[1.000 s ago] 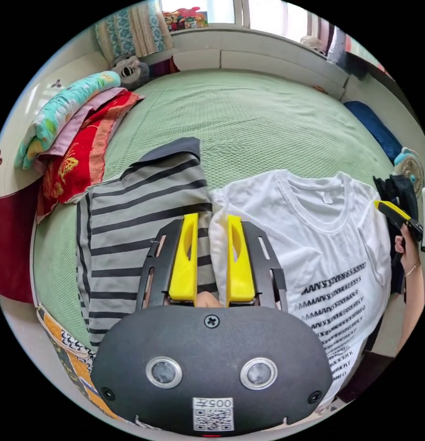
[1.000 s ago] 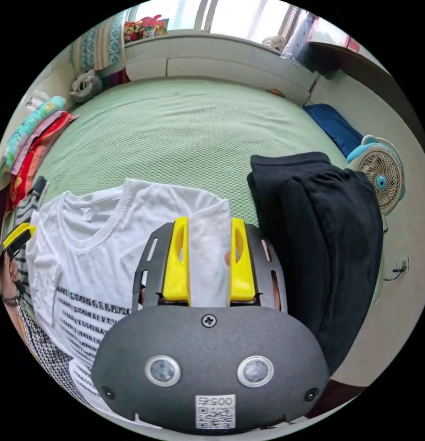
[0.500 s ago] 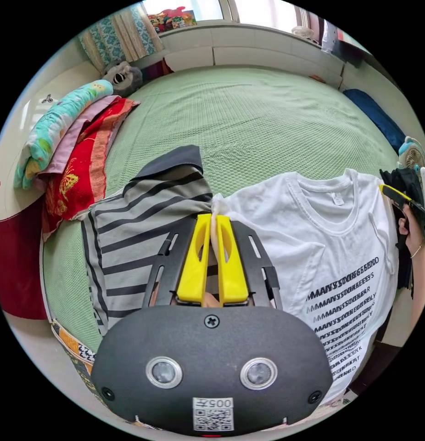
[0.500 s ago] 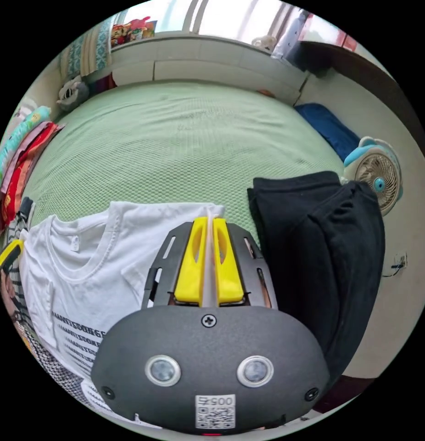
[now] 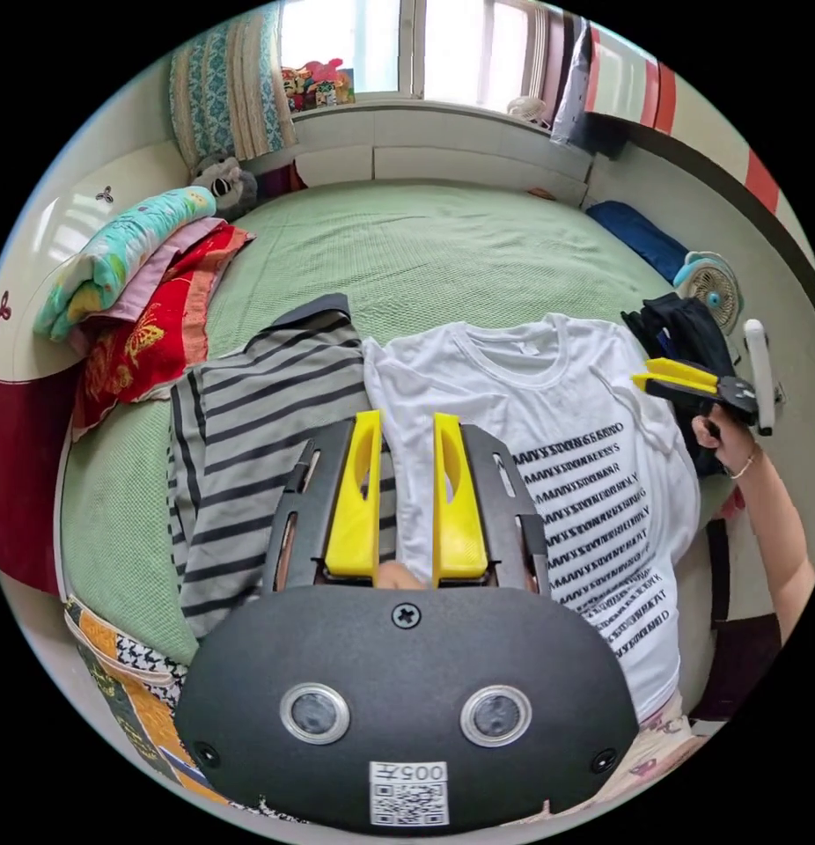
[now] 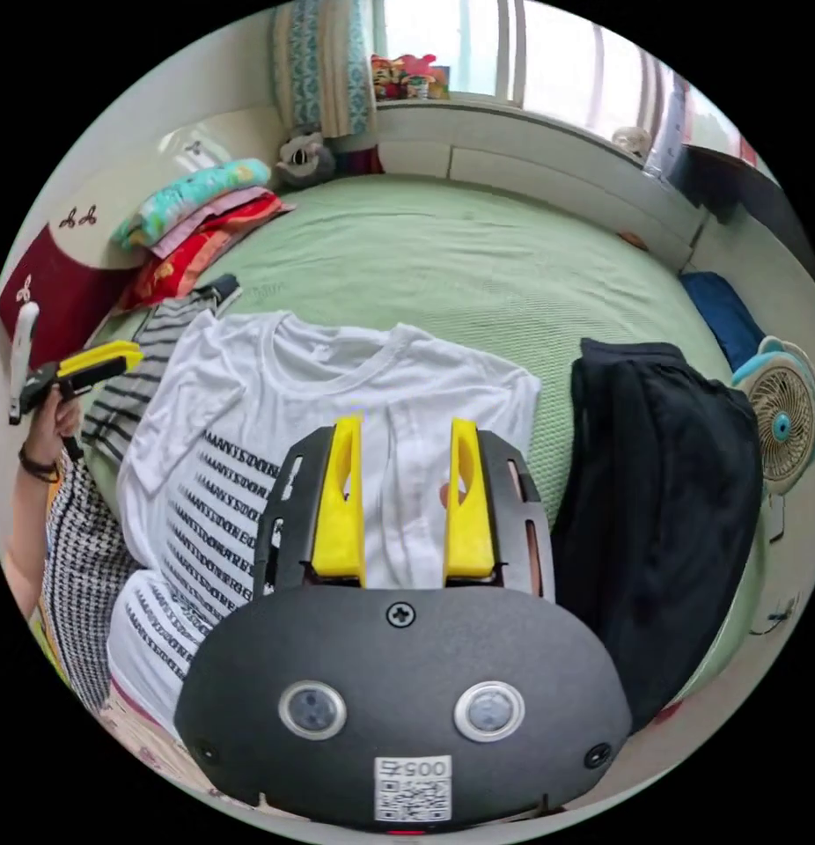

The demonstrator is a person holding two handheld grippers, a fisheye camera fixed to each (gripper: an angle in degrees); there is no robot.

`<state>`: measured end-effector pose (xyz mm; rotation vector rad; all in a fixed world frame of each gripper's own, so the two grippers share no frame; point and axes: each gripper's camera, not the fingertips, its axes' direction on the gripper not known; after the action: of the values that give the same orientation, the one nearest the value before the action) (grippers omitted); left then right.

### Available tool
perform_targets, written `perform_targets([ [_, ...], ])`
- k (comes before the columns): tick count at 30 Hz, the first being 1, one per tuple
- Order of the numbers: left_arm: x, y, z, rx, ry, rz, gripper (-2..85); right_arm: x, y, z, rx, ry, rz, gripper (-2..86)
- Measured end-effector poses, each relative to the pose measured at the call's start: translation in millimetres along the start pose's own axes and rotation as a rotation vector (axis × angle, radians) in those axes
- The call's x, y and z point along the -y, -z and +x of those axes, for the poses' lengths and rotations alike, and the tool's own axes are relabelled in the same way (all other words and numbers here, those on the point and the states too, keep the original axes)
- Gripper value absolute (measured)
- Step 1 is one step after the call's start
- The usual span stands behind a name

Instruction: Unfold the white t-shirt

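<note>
In the left gripper view, the left gripper hangs above the bed with its yellow jaws apart, gripping nothing. Under it, the white t-shirt lies spread flat, front up, with rows of black print across its chest. A striped shirt lies just left of it, their edges touching. Folded blankets are stacked at the far left. At the right, a hand holds the right gripper, jaws nearly together, empty.

In the right gripper view, the right gripper is open and empty above the white t-shirt. A black garment lies to the right, near a fan. The left gripper shows at the left edge.
</note>
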<state>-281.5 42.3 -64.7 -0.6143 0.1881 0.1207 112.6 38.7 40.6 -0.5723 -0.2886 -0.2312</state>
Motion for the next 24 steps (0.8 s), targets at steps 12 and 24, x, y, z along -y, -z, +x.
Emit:
perform_targets([
  [12, -30.2, -10.6, 26.7, -0.025, -0.066, -0.096, 9.0, -17.4, 29.4, 50.8, -0.085, -0.237, 0.063, -1.5],
  [24, -8.3, -46.7, 59.0, -0.029, -0.057, -0.058, 10.7, -108.7, 83.6, 211.4, 0.077, -0.717, 0.144, -1.5],
])
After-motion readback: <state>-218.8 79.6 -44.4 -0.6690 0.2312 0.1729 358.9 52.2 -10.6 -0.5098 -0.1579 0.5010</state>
